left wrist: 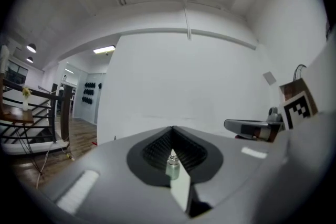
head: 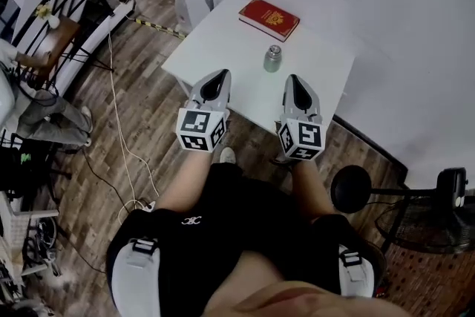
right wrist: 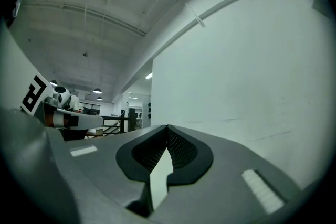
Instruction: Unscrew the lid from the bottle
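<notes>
Left tongs [head: 220, 75] shut, nothing in them, hanging over the near edge of the white desk [head: 223, 37] and pointing level across it. The bottle [head: 273, 59] is ahead and a bit right of them, mid-desk: small, metal, standing upright so its long axis is vertical, lid on top, nothing touching it. In the left gripper view it shows straight through the notch of the closed tongs, so I'm lined up on it. Right tongs [head: 292, 78] also shut and empty, near edge too. The bottle sits ahead and slightly left of them, and I judge this hand the nearer. Both must open before any grip. A red book [head: 269, 18] lies flat by the far edge; its gold emblem and print are too small to read. No label seen on the bottle.
</notes>
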Demonstrator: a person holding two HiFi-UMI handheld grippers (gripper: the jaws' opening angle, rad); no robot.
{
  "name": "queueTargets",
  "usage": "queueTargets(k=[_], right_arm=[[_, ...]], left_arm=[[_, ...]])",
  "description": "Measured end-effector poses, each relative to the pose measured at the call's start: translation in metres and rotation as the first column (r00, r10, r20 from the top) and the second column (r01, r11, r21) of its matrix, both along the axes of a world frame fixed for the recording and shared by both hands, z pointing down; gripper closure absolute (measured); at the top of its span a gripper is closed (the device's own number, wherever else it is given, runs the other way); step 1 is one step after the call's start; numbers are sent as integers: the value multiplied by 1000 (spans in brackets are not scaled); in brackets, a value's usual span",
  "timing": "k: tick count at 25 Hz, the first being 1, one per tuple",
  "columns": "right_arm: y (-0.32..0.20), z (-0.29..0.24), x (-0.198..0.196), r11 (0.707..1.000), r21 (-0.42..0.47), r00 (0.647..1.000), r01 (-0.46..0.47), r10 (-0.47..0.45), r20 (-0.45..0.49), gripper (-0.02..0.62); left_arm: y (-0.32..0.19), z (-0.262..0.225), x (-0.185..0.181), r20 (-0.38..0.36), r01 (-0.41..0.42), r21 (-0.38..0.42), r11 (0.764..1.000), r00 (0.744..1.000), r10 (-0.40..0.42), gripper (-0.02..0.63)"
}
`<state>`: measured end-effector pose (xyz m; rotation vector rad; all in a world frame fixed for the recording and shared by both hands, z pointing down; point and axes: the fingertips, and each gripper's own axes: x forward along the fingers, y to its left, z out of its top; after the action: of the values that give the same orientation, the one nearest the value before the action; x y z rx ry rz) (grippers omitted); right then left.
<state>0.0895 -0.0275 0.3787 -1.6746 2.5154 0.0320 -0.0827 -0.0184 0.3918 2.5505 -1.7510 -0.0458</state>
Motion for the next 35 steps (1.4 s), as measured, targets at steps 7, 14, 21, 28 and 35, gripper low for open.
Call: queueTargets(k=[7, 14, 21, 28, 35], right_arm=[[-110, -1, -29, 998, -22, 998, -66, 66, -14, 592], [-162, 7, -40, 992, -59, 993, -115, 113, -33, 592], [-191, 22, -15, 987, -85, 990, -137, 134, -40, 592], [-204, 24, 9, 992, -59, 993, -109, 111, 41, 391], [-208, 61, 16, 989, -140, 998, -48, 52, 22, 370]], left_arm=[[-111, 0, -33, 8, -64, -30, 997, 998, 65, 554], [-175, 16, -50, 46, -125, -76, 989, 991, 129, 554], [-209, 29, -36, 33, -134, -106, 985, 990, 138, 554], [-225, 41, -3, 21, -255, -127, 959, 965, 260, 405], [-223, 78, 36, 61, -360, -184, 915, 925, 376, 261]])
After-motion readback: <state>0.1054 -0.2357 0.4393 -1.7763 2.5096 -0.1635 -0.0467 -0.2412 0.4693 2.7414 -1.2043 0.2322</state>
